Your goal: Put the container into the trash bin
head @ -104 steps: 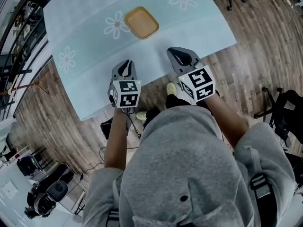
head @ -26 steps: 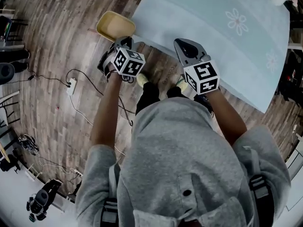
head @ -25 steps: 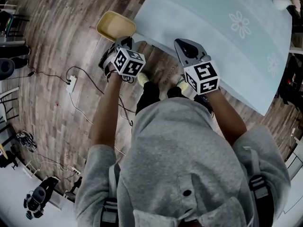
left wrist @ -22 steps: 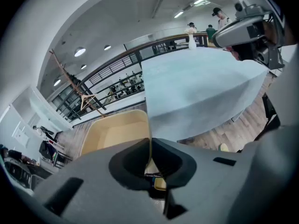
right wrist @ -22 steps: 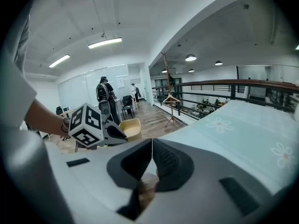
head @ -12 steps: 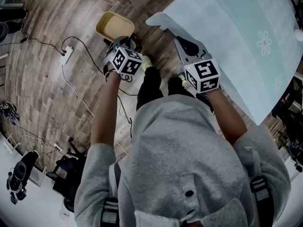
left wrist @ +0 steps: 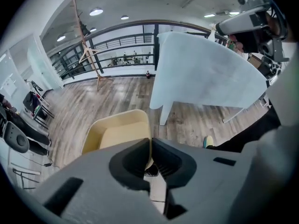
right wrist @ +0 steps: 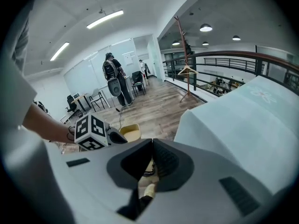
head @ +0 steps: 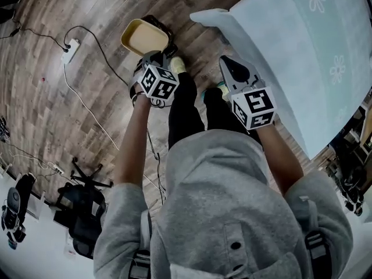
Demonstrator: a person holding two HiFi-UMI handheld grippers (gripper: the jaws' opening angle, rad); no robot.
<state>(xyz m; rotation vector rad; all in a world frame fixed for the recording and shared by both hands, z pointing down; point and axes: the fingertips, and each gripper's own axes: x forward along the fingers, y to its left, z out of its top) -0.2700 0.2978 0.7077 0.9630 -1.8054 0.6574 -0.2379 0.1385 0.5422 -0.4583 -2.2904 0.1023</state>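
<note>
Shallow pale-yellow plastic container with rounded corners and smooth matte inside, above the wood-plank floor, its thin near rim pinched in the left gripper, right gripper closed on nothing, beside the pale blue daisy-print tablecloth.

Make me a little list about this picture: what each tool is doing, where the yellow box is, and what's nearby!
left tool: shut, pinching the rim of the container
right tool: shut, nothing in it
container: yellow, empty, held above the wooden floor
table: light blue with flowers, on the person's right
dark thing: partly hidden behind the container; maybe the bin
</note>
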